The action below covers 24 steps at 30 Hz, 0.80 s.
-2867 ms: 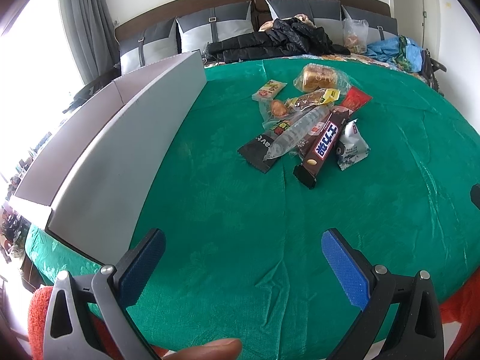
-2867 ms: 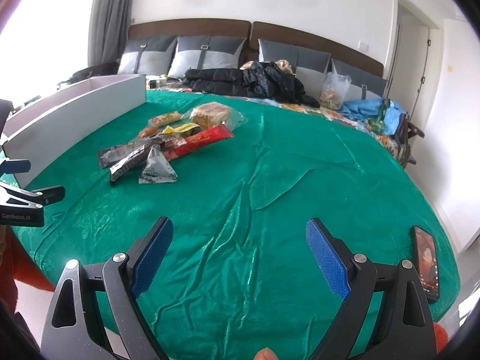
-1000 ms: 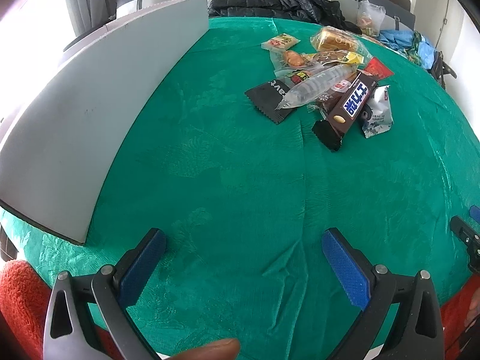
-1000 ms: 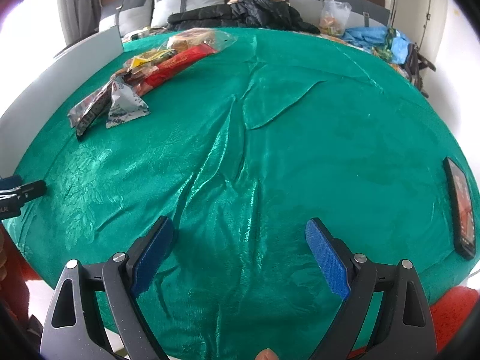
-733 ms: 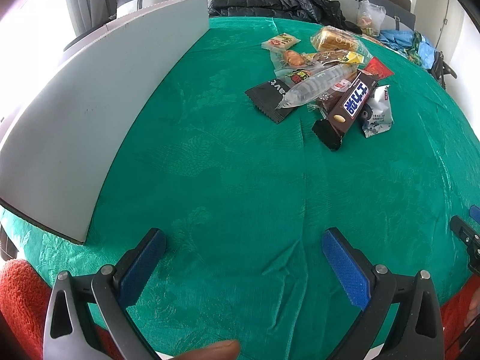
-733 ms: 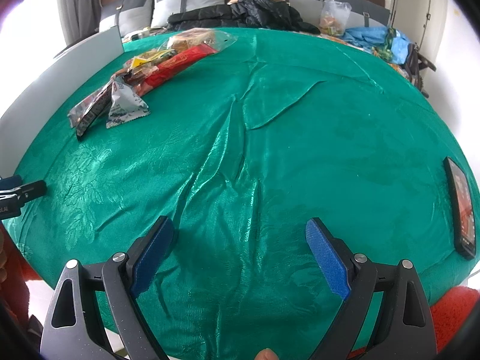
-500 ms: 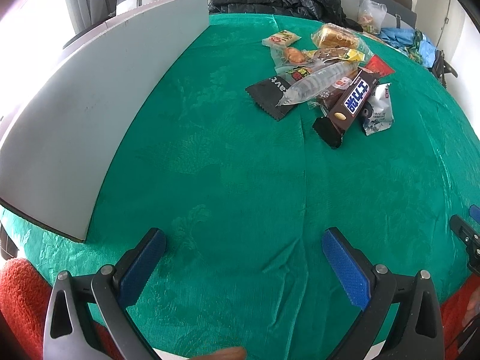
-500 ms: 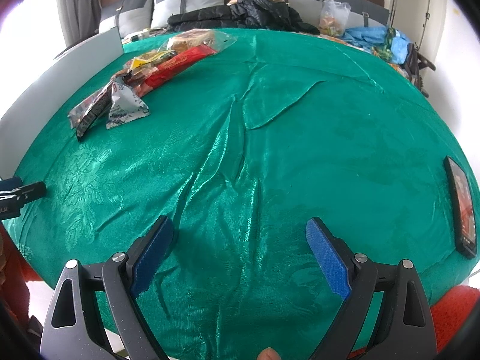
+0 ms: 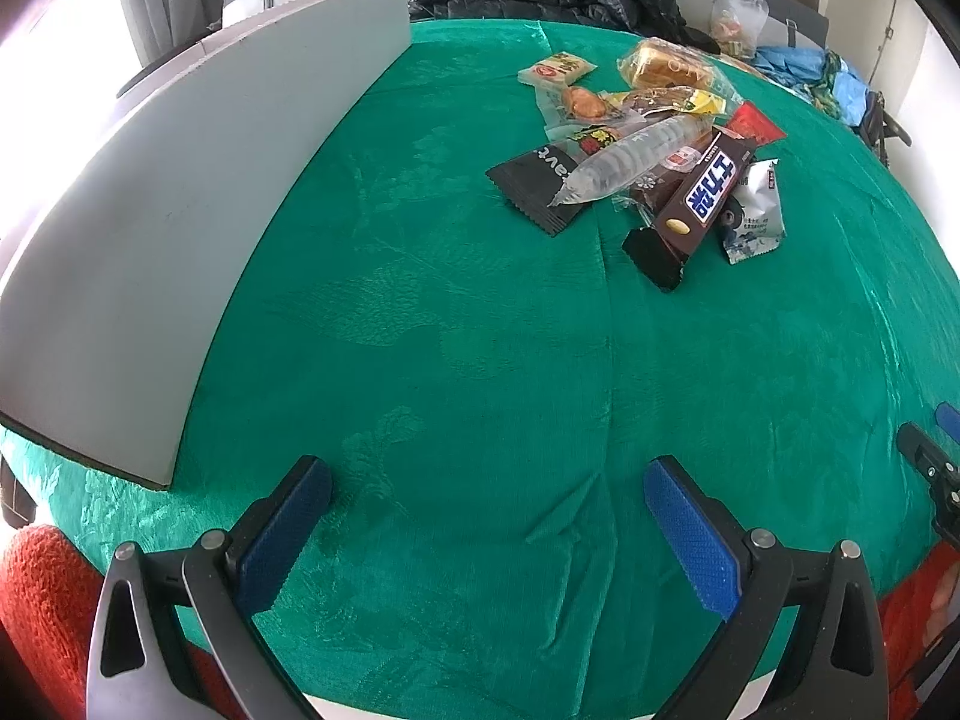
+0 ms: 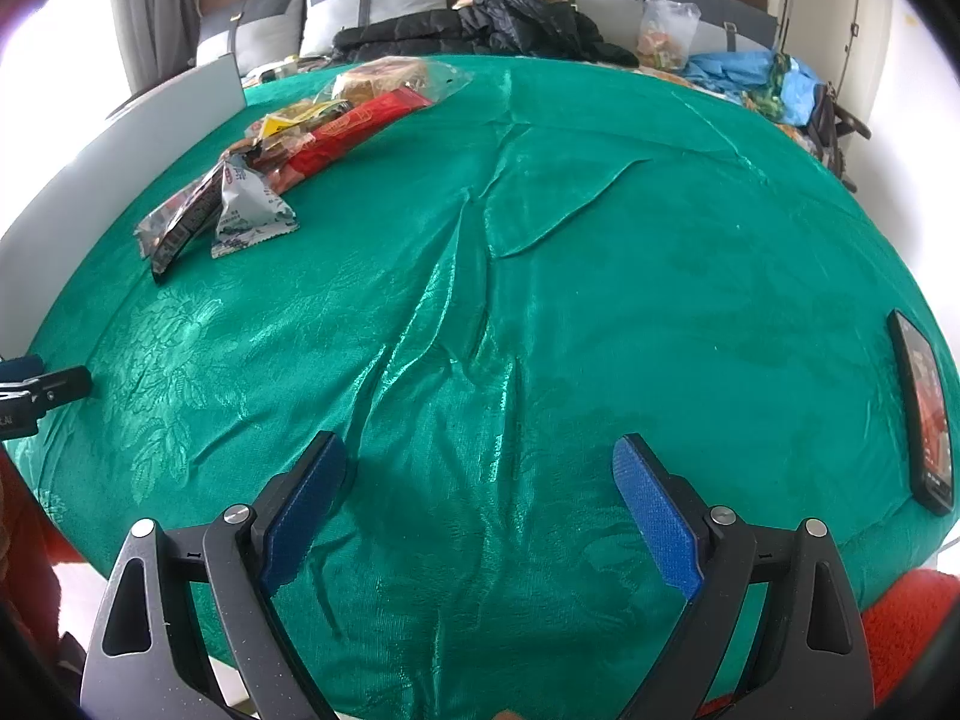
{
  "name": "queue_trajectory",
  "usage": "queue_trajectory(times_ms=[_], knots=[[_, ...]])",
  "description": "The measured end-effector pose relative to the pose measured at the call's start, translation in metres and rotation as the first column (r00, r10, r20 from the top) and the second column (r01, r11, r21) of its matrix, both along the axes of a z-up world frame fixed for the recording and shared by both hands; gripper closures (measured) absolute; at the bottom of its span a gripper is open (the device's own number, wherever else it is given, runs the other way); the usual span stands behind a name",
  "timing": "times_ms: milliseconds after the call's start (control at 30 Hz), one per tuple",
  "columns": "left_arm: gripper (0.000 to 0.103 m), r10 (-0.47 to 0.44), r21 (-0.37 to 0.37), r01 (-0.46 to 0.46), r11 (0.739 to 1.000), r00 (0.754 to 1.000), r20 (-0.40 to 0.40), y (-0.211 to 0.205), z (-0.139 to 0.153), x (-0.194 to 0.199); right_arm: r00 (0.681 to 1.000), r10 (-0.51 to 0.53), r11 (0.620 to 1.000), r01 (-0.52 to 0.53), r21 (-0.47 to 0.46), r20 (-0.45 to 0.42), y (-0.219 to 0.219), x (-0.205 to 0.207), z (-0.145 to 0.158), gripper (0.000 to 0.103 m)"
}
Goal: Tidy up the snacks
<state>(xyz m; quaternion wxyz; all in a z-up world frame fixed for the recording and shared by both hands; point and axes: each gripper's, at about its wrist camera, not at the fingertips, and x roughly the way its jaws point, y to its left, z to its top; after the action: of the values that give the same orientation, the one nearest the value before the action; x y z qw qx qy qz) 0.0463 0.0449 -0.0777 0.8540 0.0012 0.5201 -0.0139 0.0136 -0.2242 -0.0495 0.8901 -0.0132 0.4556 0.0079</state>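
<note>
A heap of snack packets (image 9: 648, 138) lies far ahead on the green cloth (image 9: 480, 360). It includes a brown chocolate bar (image 9: 699, 195), a clear tube of biscuits (image 9: 630, 159), a black wrapper (image 9: 540, 180), a grey-white pouch (image 9: 753, 210) and bagged bread (image 9: 666, 63). A long grey box (image 9: 198, 180) stands along the left. My left gripper (image 9: 486, 504) is open near the front edge, empty. In the right wrist view the heap (image 10: 288, 150) is upper left and my right gripper (image 10: 480, 483) is open and empty.
A phone (image 10: 921, 414) lies at the cloth's right edge. Behind the table are a bed headboard with grey pillows (image 10: 372, 0), a black jacket (image 10: 480, 30), a plastic bag (image 10: 666, 30) and blue cloth (image 10: 756, 78). A red seat (image 9: 42, 612) sits below left.
Both grippers stay open and empty. The left wrist view has crept slightly forward toward the heap over the last second; the right view is nearly unchanged.
</note>
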Motion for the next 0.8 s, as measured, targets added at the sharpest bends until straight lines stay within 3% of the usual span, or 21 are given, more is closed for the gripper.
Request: queue_trajectory(times_ms=[133, 333, 500, 800], knots=[[0.000, 0.007, -0.007, -0.007, 1.000, 1.000, -0.015, 0.004, 0.002, 0.003, 1.000, 0.000, 1.000, 0.000, 0.000, 0.000, 0.000, 0.000, 0.000, 0.010], [0.000, 0.045, -0.019, -0.044, 0.999, 0.996, 0.075, 0.016, 0.016, 0.004, 1.000, 0.001, 1.000, -0.001, -0.001, 0.008, 0.001, -0.001, -0.001, 0.010], [0.000, 0.077, -0.016, -0.077, 0.997, 0.997, 0.027, 0.025, 0.004, 0.008, 1.000, 0.003, 1.000, -0.003, 0.001, 0.013, 0.000, -0.002, -0.001, 0.010], [0.000, 0.057, -0.008, -0.057, 0.998, 0.998, 0.039, 0.027, -0.001, 0.010, 1.000, 0.007, 1.000, -0.007, 0.005, 0.021, 0.000, -0.005, -0.002, 0.009]])
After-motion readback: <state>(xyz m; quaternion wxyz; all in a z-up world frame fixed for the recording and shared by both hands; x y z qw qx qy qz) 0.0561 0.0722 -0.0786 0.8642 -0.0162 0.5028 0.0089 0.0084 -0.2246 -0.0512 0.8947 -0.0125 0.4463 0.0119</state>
